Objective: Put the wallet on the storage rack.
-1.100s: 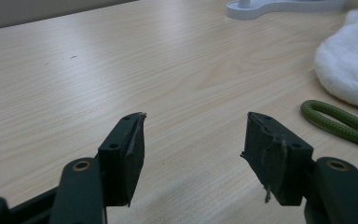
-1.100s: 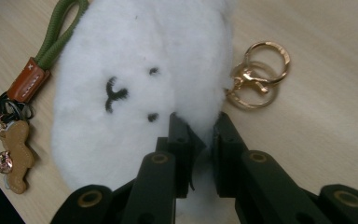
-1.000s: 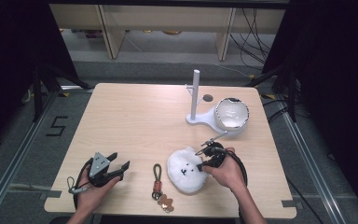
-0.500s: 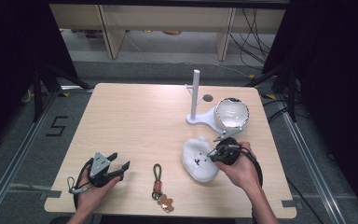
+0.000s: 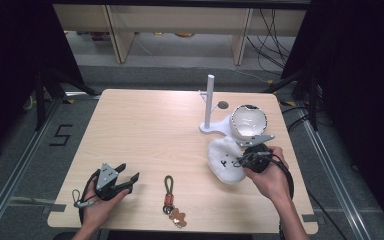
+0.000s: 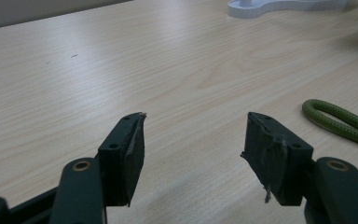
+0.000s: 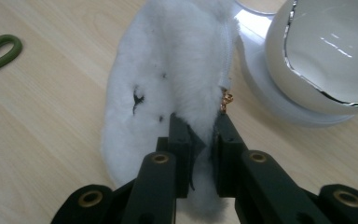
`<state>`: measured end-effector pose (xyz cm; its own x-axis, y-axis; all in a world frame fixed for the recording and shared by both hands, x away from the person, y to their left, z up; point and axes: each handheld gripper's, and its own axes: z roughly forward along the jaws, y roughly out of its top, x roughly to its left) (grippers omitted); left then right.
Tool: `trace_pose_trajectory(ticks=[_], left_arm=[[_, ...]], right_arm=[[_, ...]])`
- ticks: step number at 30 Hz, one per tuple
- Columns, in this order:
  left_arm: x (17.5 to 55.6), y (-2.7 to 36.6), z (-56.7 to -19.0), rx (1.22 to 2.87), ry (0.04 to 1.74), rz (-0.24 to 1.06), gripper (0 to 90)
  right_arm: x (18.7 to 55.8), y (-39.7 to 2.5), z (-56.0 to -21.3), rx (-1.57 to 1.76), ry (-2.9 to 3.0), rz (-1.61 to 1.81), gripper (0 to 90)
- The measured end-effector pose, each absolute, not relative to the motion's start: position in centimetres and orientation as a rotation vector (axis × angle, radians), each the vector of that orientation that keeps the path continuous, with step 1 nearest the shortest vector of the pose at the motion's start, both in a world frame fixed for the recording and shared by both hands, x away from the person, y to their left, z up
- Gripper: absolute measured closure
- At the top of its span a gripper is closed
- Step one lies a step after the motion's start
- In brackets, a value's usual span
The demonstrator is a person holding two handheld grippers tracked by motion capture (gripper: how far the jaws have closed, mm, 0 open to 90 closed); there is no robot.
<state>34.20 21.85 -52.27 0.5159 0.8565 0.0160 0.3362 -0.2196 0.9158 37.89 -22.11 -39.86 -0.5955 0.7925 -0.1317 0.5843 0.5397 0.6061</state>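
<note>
right gripper [image 7: 200, 135]: jaws pinched on edge of fluffy white pouch [image 5: 225, 160], table's 4 o'clock, just beside white stand [image 5: 211, 102] | left gripper [image 6: 193, 144]: jaws wide apart, holding nothing | risk: shallow fur grip may slip; pouch may knock the glossy white bowl [image 7: 326, 56] at 12 o'clock.

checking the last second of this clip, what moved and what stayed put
The right gripper, shut on the white fluffy pouch, carried it right and away, toward the white stand. The left gripper stayed open in place; the green-looped keychain did not move.
</note>
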Motion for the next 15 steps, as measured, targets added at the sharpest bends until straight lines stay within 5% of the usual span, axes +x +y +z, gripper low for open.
trace_pose_trajectory(ticks=[15], left_arm=[[34.3, 21.8, -52.3, 1.787, 1.003, 0.668, 37.5]], right_arm=[[38.4, -24.2, -38.1, 1.15, 2.298, 0.709, 81.3]])
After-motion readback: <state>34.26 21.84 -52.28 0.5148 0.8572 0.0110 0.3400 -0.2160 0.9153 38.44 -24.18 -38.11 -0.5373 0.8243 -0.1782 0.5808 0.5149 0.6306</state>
